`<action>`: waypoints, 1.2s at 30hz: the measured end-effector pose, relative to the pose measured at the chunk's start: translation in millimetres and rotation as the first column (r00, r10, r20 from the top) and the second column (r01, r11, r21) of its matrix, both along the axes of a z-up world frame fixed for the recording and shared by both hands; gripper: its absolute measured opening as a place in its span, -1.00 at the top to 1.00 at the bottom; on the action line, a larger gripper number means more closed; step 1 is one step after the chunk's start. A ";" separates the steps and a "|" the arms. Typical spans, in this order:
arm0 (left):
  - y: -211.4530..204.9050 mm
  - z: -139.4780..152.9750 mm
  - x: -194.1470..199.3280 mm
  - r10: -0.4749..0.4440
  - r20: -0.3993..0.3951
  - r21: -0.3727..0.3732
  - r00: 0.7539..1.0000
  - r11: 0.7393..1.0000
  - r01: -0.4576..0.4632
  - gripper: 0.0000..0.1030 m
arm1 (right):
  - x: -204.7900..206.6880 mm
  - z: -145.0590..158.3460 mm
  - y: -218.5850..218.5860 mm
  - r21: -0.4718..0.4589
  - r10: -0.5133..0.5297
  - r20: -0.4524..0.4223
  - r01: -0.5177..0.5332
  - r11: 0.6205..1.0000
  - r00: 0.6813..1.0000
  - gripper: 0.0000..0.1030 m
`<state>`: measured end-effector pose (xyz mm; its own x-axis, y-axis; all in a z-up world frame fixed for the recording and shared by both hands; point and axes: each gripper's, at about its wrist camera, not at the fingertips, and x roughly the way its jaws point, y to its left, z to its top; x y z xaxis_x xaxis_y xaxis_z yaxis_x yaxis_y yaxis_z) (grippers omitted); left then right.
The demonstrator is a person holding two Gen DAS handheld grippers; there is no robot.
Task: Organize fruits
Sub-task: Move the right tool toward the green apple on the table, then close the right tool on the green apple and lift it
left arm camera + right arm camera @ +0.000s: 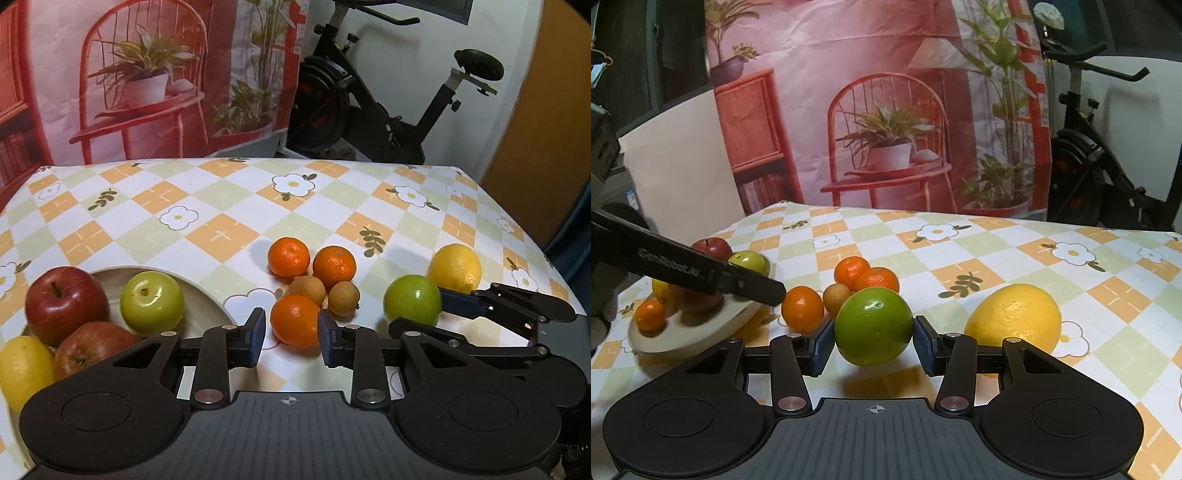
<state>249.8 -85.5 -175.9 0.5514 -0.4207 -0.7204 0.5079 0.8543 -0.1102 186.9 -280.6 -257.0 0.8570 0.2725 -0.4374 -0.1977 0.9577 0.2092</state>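
On the checked tablecloth (221, 206), the plate (207, 295) holds apples and a lemon already. Left gripper (291, 338) gapes around a loose mandarin (293, 325); right gripper (873, 341) brackets the green apple (873, 325), grip unclear. Most still waits.

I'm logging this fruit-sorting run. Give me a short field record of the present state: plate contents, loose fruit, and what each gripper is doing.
plate: two red apples, a green apple, a lemon; the right wrist view also shows a small orange
loose on tablecloth: three oranges, two small brown fruits, lime, large lemon
left gripper: jaws open around the nearest orange, not closed on it
right gripper: jaws either side of the lime; contact unclear
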 end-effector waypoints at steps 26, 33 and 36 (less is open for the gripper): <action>-16.5 -15.8 12.8 -0.057 -0.033 0.024 0.998 0.998 0.058 0.22 | -2.5 -1.0 2.8 0.004 0.005 -0.003 -0.005 1.000 1.000 0.17; 3.2 7.2 -8.1 -0.014 0.017 -0.047 1.000 0.999 0.015 0.22 | -0.4 -1.3 1.5 0.008 0.006 -0.001 -0.006 1.000 1.000 0.17; 17.3 14.3 -23.3 0.006 0.042 -0.054 0.999 0.999 -0.004 0.22 | -0.5 -1.2 1.6 0.008 0.006 -0.001 -0.006 1.000 1.000 0.17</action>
